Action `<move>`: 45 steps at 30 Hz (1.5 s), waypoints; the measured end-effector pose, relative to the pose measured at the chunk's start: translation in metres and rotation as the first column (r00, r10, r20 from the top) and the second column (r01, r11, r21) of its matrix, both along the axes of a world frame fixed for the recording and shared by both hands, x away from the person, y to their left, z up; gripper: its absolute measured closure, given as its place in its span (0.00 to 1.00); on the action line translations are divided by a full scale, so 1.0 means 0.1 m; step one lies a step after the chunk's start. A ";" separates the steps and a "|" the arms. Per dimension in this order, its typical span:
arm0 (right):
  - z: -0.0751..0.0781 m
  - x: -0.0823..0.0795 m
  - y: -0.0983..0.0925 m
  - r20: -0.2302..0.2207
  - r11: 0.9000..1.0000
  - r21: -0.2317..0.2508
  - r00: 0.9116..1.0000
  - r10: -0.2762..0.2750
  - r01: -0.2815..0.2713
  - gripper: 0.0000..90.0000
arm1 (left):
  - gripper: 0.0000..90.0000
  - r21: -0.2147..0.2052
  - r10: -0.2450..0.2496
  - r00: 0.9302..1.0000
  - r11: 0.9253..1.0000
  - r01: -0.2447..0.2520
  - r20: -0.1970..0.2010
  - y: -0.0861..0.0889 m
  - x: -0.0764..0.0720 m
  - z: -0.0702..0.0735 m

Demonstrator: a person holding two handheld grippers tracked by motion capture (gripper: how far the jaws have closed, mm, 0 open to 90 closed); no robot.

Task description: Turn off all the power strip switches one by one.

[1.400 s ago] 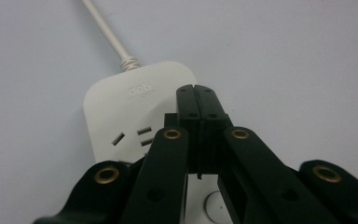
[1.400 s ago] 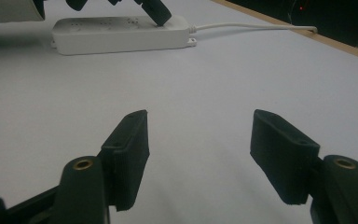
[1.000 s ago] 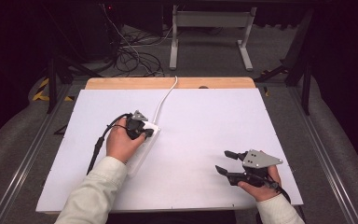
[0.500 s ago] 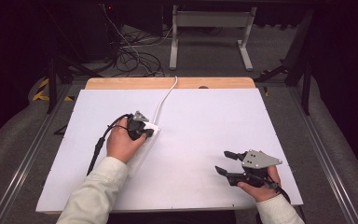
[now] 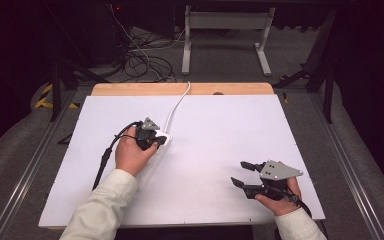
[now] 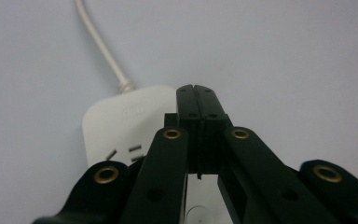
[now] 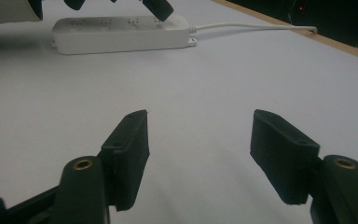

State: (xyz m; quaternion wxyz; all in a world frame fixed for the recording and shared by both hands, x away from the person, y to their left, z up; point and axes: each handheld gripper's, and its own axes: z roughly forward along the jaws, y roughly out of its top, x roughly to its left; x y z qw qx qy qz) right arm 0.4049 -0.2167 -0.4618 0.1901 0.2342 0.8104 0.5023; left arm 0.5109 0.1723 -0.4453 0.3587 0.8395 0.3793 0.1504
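Note:
A white power strip (image 5: 153,166) lies on the white table (image 5: 220,125), and its white cable (image 5: 177,105) runs to the far edge. My left gripper (image 5: 156,142) hangs over the strip's cable end, jaws shut together with nothing between them. In the left gripper view the shut tips (image 6: 198,88) point down over the strip (image 6: 121,126), beside its sockets and the cable (image 6: 98,42). My right gripper (image 5: 238,172) rests low at the near right, open and empty. In the right gripper view its jaws (image 7: 200,140) stand wide apart, facing the distant strip (image 7: 121,35).
A wooden strip (image 5: 180,89) borders the table's far edge, where the cable (image 7: 251,27) drops off. Beyond it, on the floor, are tangled cables (image 5: 140,55) and a metal frame (image 5: 225,35). Bare white surface lies between the two grippers.

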 end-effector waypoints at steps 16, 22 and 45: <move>0.00 0.00 -0.01 -0.001 1.000 0.003 1.000 -0.013 0.013 0.41 | 0.67 -0.122 -0.051 0.990 0.990 0.067 0.129 0.18 -0.34 0.42; 0.01 0.00 -0.02 0.010 1.000 0.005 1.000 -0.021 0.021 0.37 | 0.38 -0.131 -0.076 0.975 0.986 0.105 0.208 0.25 -0.56 0.53; 0.03 0.00 -0.06 0.014 0.999 0.041 0.999 -0.035 0.035 0.27 | 0.13 -0.147 -0.088 0.941 0.979 0.142 0.326 0.79 -1.17 0.49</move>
